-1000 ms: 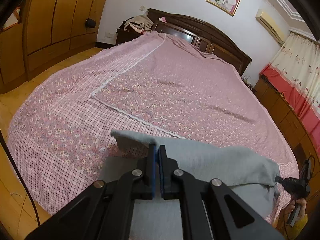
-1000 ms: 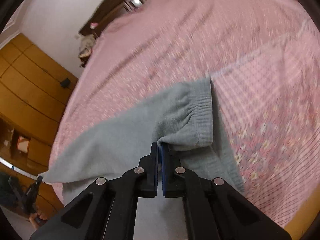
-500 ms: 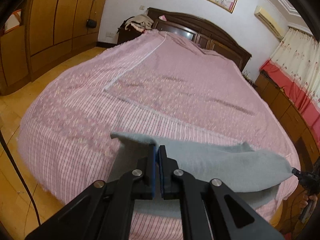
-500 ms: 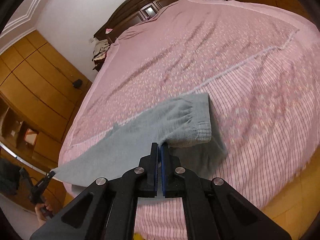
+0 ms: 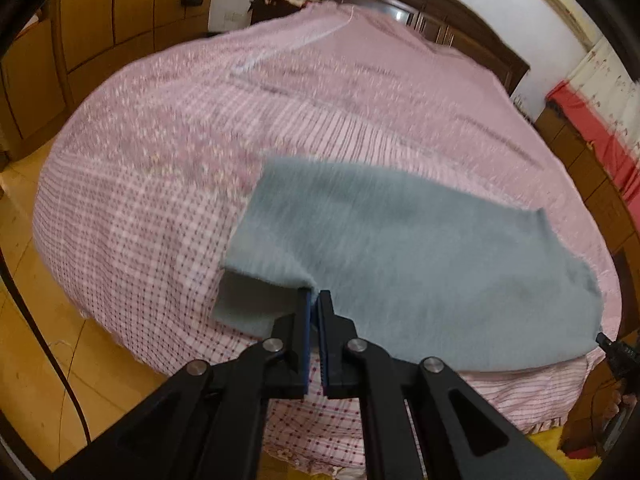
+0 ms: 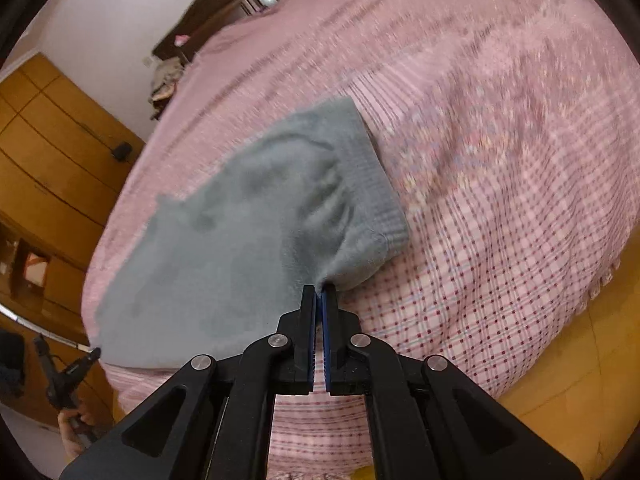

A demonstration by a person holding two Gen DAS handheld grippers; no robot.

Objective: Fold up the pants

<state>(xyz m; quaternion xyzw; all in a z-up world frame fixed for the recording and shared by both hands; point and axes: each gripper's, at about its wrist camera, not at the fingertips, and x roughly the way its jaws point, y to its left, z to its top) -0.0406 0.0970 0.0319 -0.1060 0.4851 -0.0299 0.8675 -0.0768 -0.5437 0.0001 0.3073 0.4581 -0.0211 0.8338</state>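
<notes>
Across the foot of the pink checked bed (image 5: pixel 132 216), my left gripper (image 5: pixel 314 300) is clamped on one edge of the grey pants (image 5: pixel 420 264), which lie spread over the bedspread; my right gripper (image 6: pixel 319 294) pinches the fabric beside their ribbed waistband (image 6: pixel 376 184).

The left gripper (image 5: pixel 314 300) pinches the near left edge of the grey pants (image 5: pixel 420 264), which lie spread toward the right over the near end of the pink checked bed (image 5: pixel 160 168). The dark headboard (image 5: pixel 436 8) stands far behind.
</notes>
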